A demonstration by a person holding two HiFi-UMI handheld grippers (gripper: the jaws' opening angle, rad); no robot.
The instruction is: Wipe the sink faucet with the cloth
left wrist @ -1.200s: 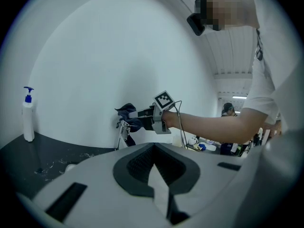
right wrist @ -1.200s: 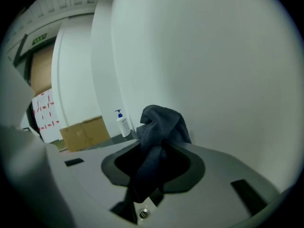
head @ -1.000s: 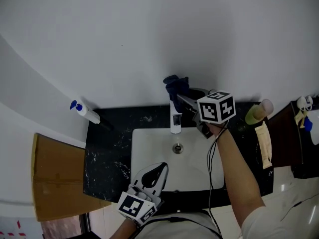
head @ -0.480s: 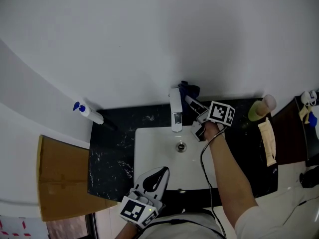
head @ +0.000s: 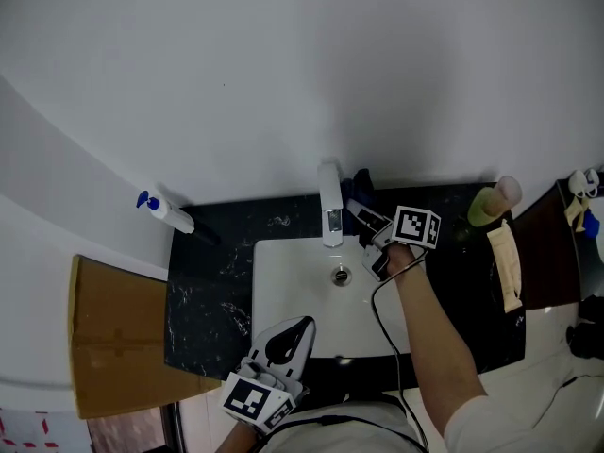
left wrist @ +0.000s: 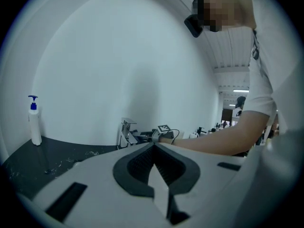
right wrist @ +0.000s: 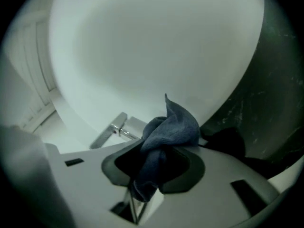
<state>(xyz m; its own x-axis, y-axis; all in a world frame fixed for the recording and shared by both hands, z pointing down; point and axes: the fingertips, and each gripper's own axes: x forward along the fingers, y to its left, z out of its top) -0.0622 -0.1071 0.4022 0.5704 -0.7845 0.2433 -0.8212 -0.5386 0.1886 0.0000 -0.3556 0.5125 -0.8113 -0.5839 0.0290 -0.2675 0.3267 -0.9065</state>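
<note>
**Cloth Parked at the Faucet's Right Flank**

The right tool (head: 362, 213) is pinching the dark blue cloth (right wrist: 167, 129), bunched up between its jaws. The cloth sits just beside the chrome faucet (head: 329, 204), on its right side and low down. Whether fabric is touching metal, I can't tell. For a good wipe, I'd press the wad onto the faucet body and drag it along the spout. The pinch should be firm so the fabric can't slip out. The left tool (head: 289, 337), pressed together and empty, hangs at the near rim of the white sink (head: 283, 281). So 2 tools, 1 working. The black speckled bench (head: 203, 286) has a spray bottle (head: 162, 211) at its back left corner and a plain white wall behind.
</note>
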